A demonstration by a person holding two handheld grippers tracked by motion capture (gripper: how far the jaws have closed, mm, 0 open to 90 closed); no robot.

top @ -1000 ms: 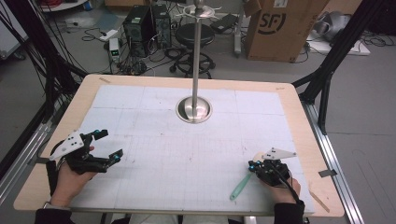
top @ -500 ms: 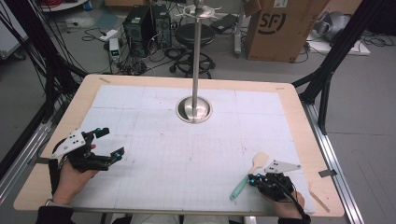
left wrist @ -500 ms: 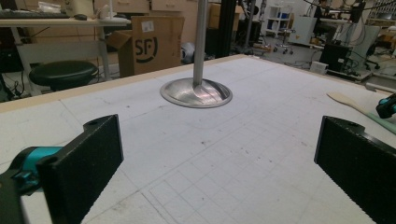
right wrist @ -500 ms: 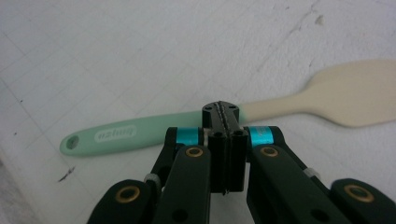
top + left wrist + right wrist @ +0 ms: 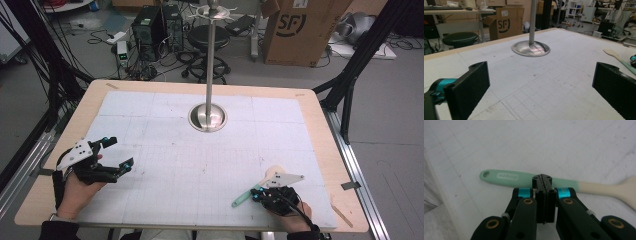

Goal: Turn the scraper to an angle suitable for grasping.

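Two hands rest at the near edge of the table, one gripper in each. The left gripper (image 5: 111, 153) sits low at the near left, its jaws spread wide with nothing between them. The right gripper (image 5: 542, 179) points down at the near right, jaws pressed together, tips over the handle of the spatula (image 5: 529, 178); I cannot tell whether they touch it. The spatula lies flat on the white mat (image 5: 200, 165), mint-green handle with a hanging hole, pale cream blade.
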